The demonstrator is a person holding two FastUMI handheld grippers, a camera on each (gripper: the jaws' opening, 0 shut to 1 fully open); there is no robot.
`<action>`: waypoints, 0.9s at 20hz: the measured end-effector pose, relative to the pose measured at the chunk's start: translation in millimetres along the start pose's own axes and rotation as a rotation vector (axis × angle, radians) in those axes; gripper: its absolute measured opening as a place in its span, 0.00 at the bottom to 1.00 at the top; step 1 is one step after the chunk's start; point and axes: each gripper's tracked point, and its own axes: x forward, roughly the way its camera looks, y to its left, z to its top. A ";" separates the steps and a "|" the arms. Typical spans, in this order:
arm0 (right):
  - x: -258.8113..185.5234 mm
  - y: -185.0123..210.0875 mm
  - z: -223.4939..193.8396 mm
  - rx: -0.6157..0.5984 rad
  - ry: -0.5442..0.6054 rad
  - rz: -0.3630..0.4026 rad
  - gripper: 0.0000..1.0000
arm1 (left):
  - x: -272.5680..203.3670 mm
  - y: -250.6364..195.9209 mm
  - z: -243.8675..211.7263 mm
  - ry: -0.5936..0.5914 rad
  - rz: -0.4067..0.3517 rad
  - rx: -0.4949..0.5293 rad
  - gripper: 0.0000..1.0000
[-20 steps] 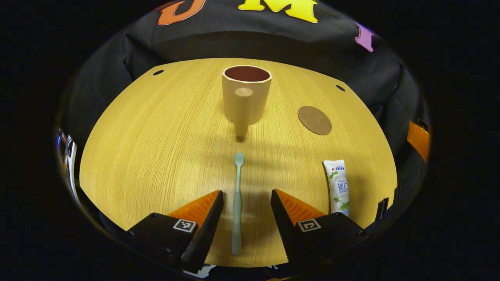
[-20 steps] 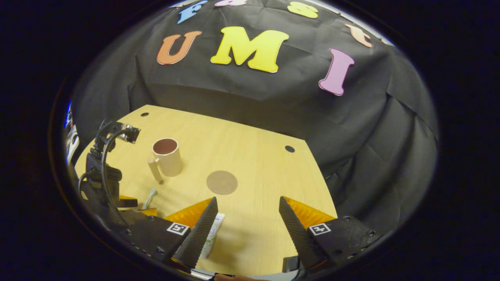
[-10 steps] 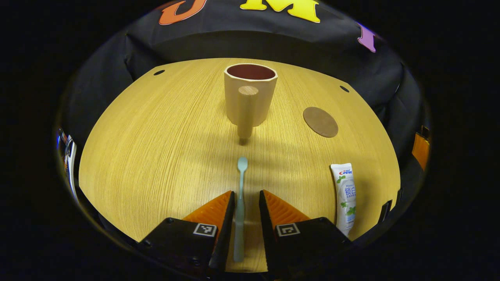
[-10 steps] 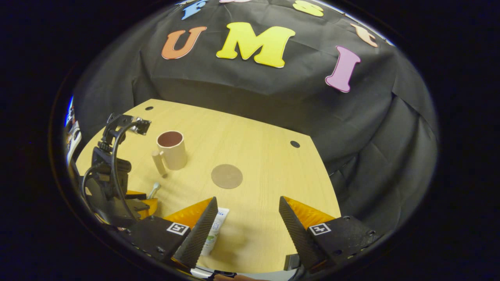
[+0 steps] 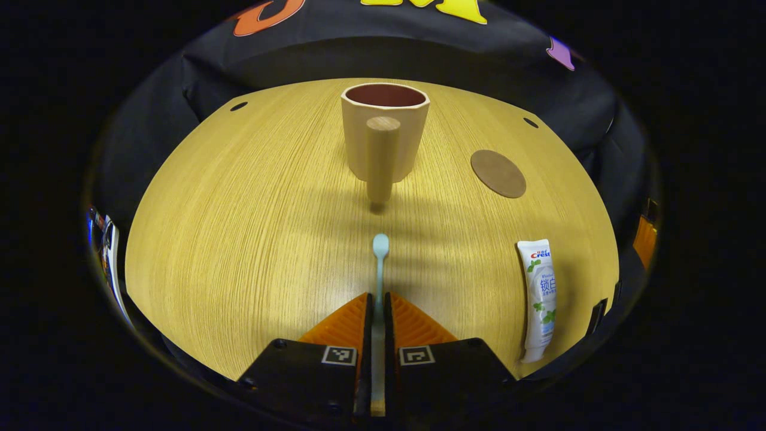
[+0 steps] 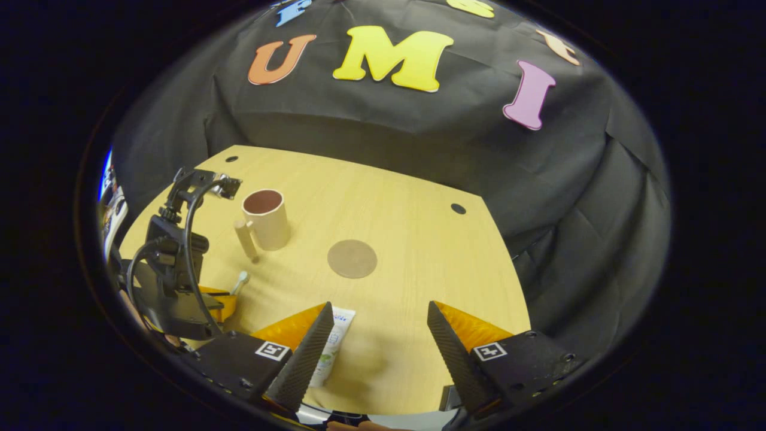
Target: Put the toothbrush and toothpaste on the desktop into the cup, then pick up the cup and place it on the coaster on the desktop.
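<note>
My left gripper (image 5: 377,299) has its jaws pinching the toothbrush (image 5: 379,263) by the handle, the head pointing far toward the cup (image 5: 385,134). I judge the toothbrush step is in hand: the grasp is made, and the next move calls for lifting it, tipping it upright and lowering it through the cup's open mouth without knocking the cup's peg handle, which sticks out toward me.

My right gripper (image 6: 378,335) hangs with jaws spread wide and holding nothing; the toothpaste (image 6: 333,347) lies flat just beside its left finger. The coaster (image 6: 352,258) sits bare, right of the cup and apart from it.

The worktop (image 5: 239,215) is pale wood grain with small dark holes near its far corners. Black cloth walls close in the booth behind it.
</note>
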 end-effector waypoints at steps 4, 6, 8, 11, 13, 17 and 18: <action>14.1 13.6 -26.3 0.030 0.095 0.045 0.95 | -6.3 1.7 -1.0 -0.001 -0.033 -0.040 0.09; 21.4 19.5 -39.5 0.016 0.139 0.052 0.95 | -14.6 5.5 1.2 -0.027 -0.036 -0.037 0.08; 25.4 26.8 -55.0 0.010 0.190 0.069 0.95 | -24.9 10.2 2.2 -0.049 -0.033 -0.027 0.08; 36.4 32.9 -76.4 -0.017 0.269 0.065 0.95 | -39.9 14.5 5.6 -0.108 -0.025 -0.037 0.08; 43.3 45.0 -88.3 -0.003 0.311 0.088 0.95 | -51.3 20.3 11.1 -0.154 -0.006 -0.016 0.08; 50.4 57.4 -107.3 0.027 0.390 0.120 0.94 | -79.9 21.9 32.5 -0.251 -0.008 0.002 0.08; 52.9 58.6 -112.1 0.039 0.407 0.122 0.92 | -88.5 23.2 41.1 -0.280 -0.008 0.004 0.08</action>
